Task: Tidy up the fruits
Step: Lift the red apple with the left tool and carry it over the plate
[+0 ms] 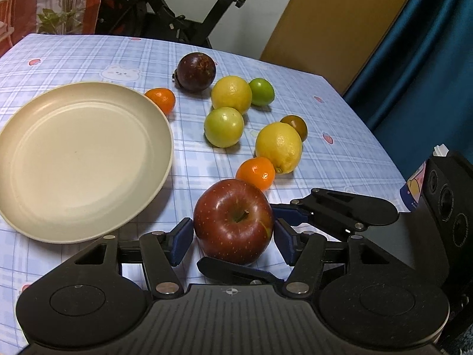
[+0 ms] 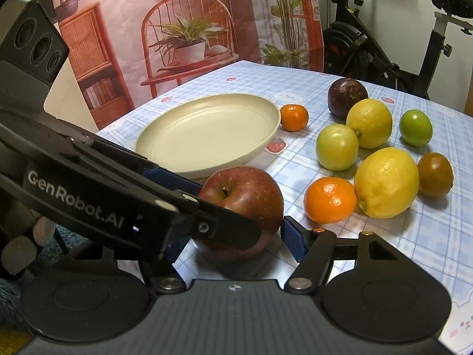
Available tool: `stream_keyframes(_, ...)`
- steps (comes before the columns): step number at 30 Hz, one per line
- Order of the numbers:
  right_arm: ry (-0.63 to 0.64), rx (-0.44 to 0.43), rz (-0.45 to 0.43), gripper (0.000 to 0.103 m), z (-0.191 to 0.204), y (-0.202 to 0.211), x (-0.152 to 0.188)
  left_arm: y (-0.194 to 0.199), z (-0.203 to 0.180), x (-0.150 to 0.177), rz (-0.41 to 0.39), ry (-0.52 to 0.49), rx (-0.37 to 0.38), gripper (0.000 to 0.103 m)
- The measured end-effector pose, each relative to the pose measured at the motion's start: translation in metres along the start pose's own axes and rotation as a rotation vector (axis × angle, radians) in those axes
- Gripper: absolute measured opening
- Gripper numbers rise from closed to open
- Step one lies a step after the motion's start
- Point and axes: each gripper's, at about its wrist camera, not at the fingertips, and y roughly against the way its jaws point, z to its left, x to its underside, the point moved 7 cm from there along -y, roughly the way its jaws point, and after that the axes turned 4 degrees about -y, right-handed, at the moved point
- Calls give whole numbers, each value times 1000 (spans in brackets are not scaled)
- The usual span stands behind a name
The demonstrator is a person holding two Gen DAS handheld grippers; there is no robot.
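A red apple (image 1: pixel 233 220) stands on the checked tablecloth (image 1: pixel 88 56) near its front edge. My left gripper (image 1: pixel 233 241) is open, its blue pads on either side of the apple with small gaps. My right gripper (image 2: pixel 233 233) is open around the same apple (image 2: pixel 242 198) from the other side; the left gripper's arm crosses in front of it. An empty cream plate (image 1: pixel 23 207) lies left of the apple. Two lemons (image 1: pixel 279 146), two tangerines (image 1: pixel 255 173), green fruits (image 1: pixel 223 127) and a dark purple fruit (image 1: pixel 196 71) lie beyond.
A small brown-green fruit (image 1: pixel 295 125) sits behind the near lemon. The table's right edge runs along a blue curtain (image 1: pixel 419 59). An exercise bike (image 1: pixel 177 9) stands behind the table. A printed backdrop (image 2: pixel 177 29) hangs at the far left side.
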Motion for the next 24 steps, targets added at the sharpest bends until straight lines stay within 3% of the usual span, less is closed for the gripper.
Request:
stream_keyframes(4, -4, 2, -1, 68, 0, 0, -2, 3, -3, -2, -17, -20, -11, 62)
stream_keyframes(12, 31, 10, -59, 68, 11, 13, -31, 32, 2, -23, -130, -37, -28, 62)
stream_keyframes(24, 111, -79, -61, 68, 51, -45, -100, 60, 85, -67, -223, 66, -127, 62)
